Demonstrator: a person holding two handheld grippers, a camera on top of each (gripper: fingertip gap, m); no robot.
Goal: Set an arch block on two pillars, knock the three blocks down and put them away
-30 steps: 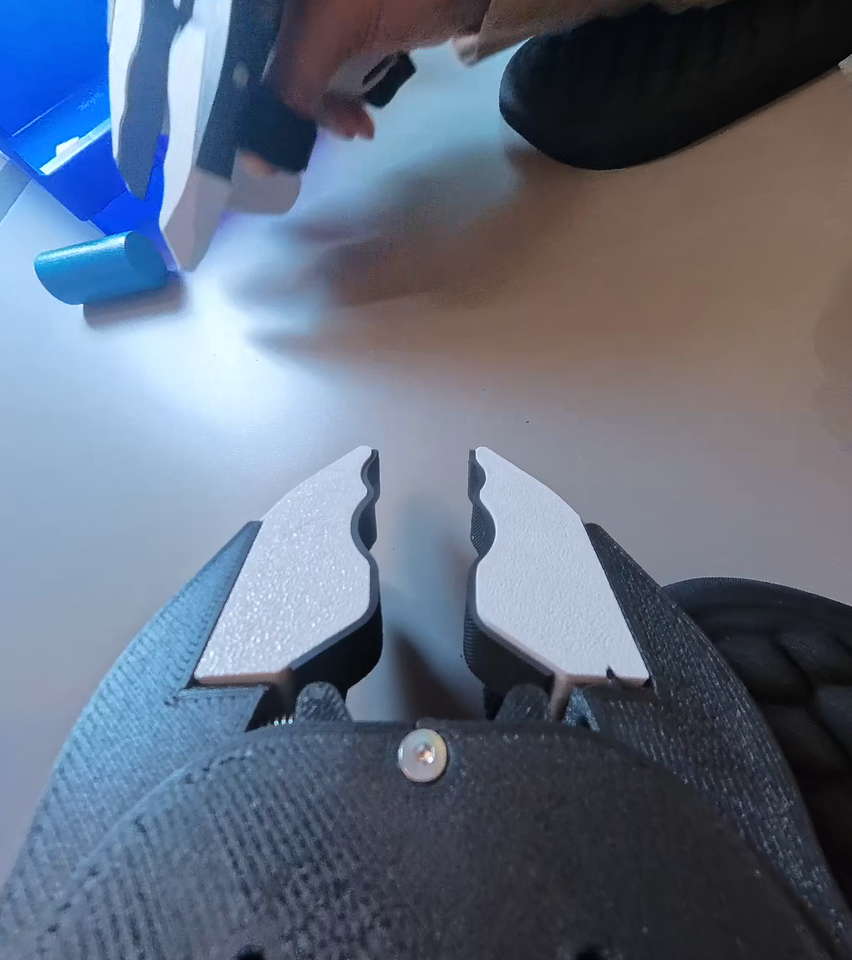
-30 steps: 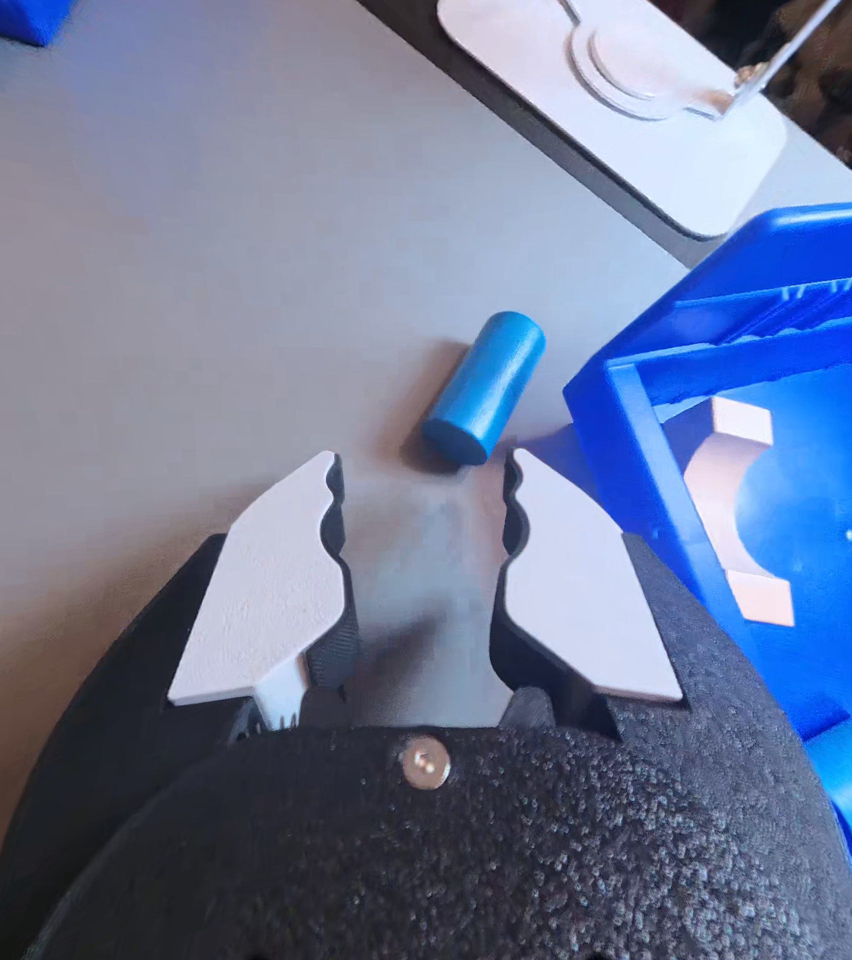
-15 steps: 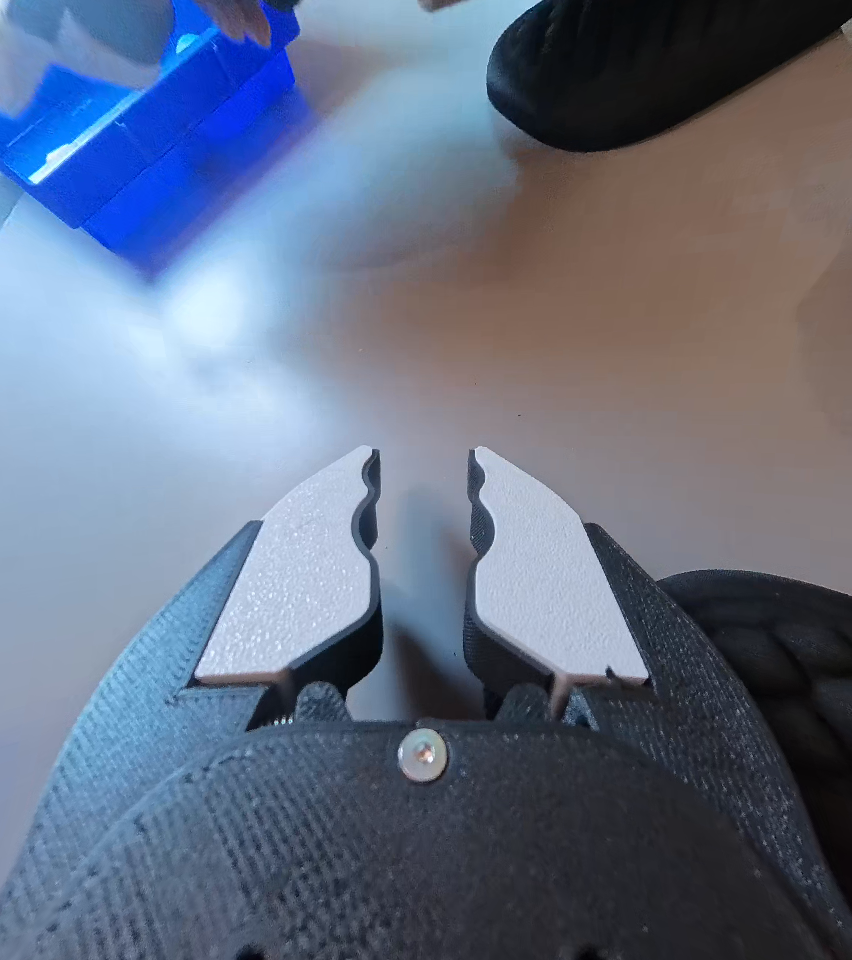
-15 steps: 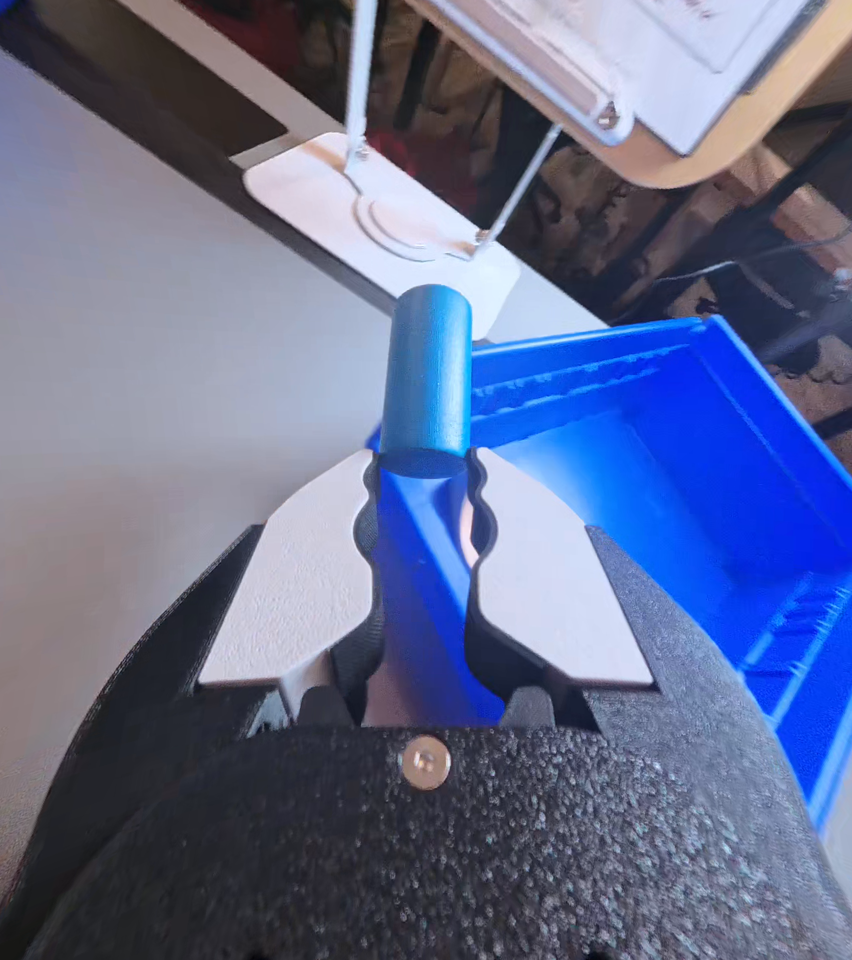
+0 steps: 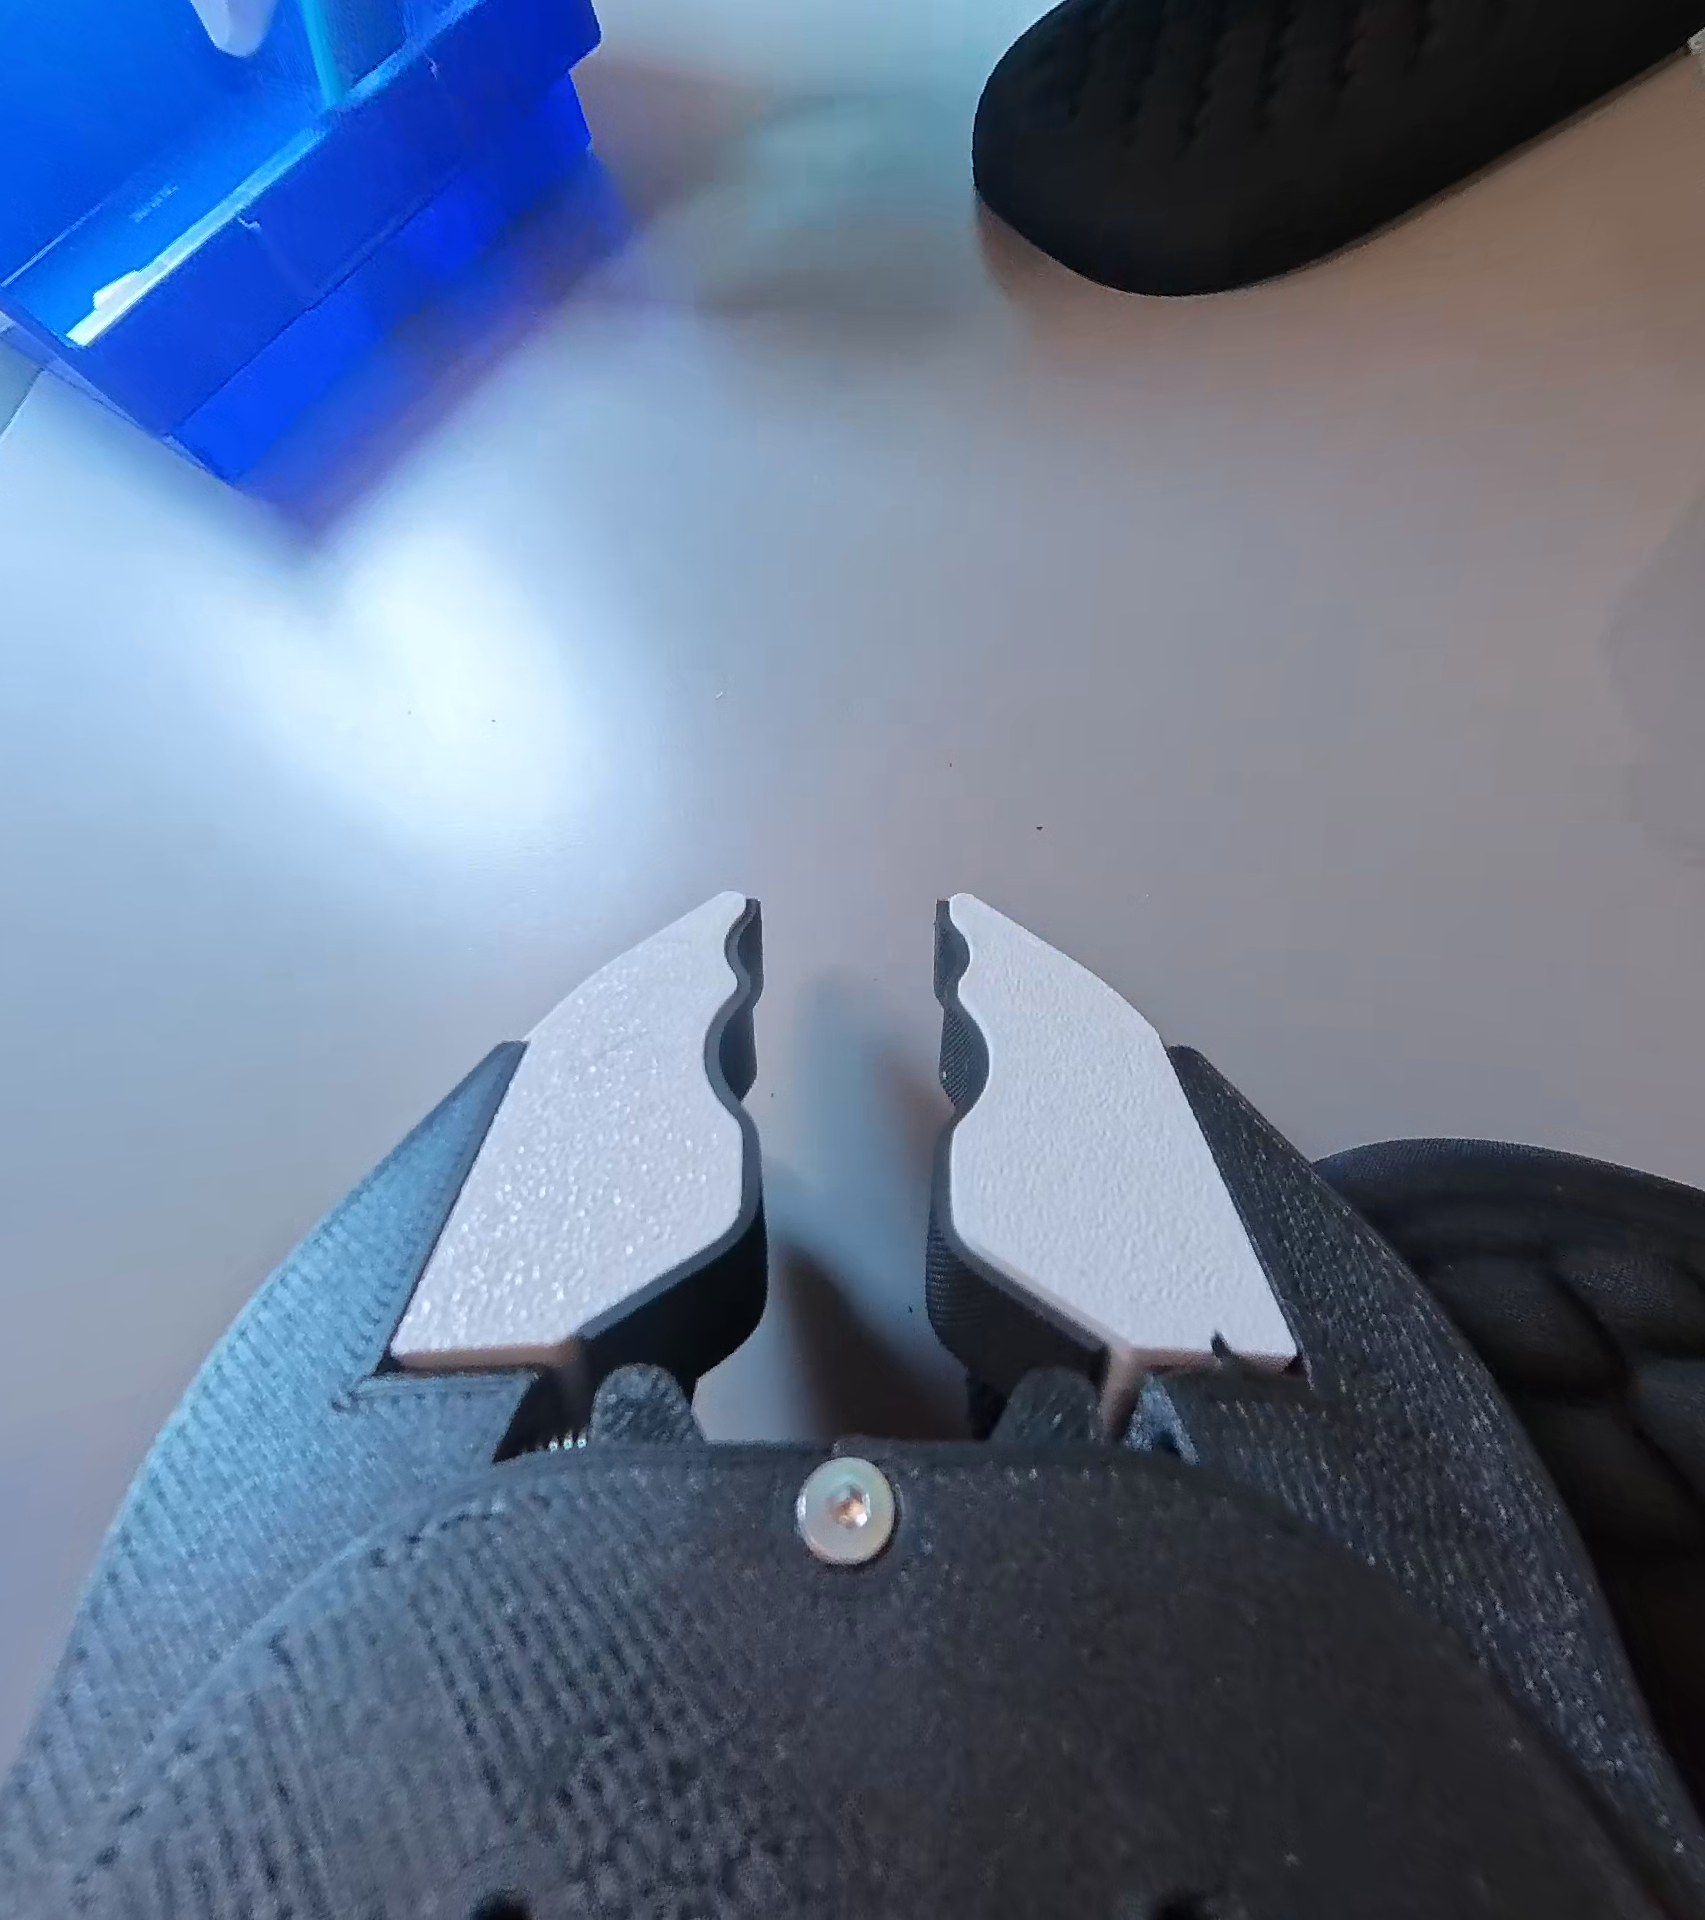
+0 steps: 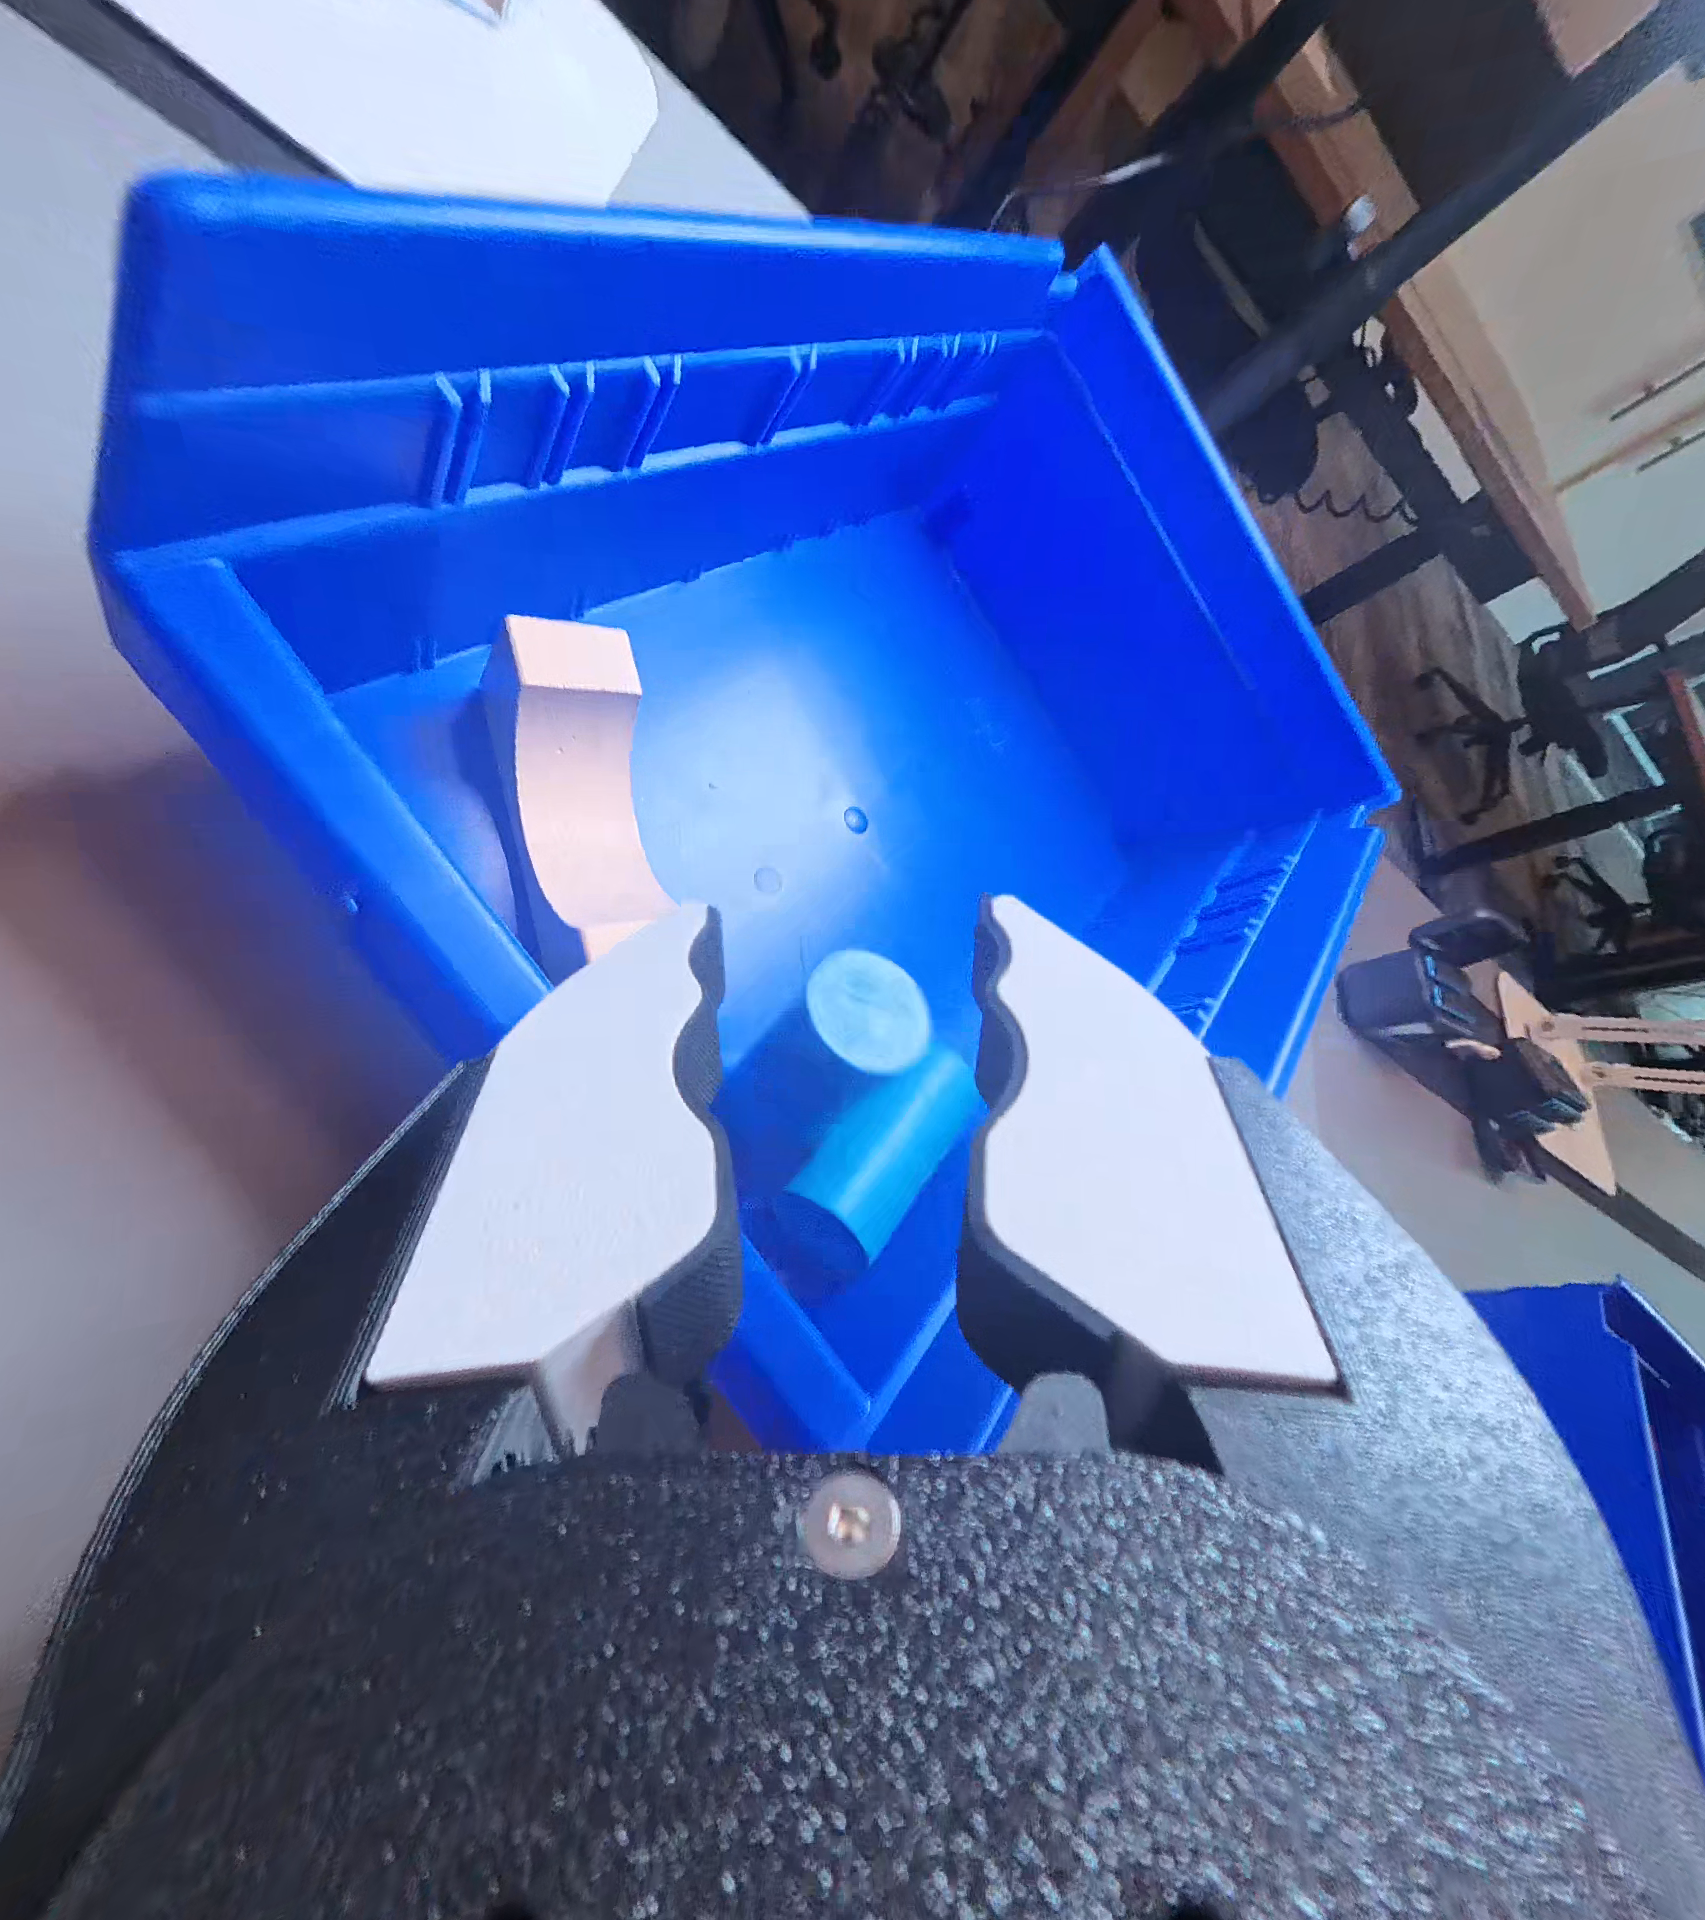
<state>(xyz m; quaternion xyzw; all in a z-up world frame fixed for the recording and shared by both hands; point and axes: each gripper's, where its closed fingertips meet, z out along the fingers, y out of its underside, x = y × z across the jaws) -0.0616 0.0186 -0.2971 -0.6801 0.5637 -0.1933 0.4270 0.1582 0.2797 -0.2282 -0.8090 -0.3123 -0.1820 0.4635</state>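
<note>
The right tool [image 6: 843, 940] hangs spread apart over the blue bin [image 6: 557, 281], where blue cylinders [image 6: 869, 1122] and arch block [image 6: 573, 779] lie stowed, while the left tool [image 5: 848, 914], slightly parted and empty, idles on the bench [image 5: 1243, 623].

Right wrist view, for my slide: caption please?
Open right tongs above blue bin holding arch block and two blue cylinders.

Blue bin [image 5: 235, 208] in both views

arch block [image 6: 573, 774] left of two cylinders [image 6: 874, 1127] in bin [image 6: 1180, 613]
</note>
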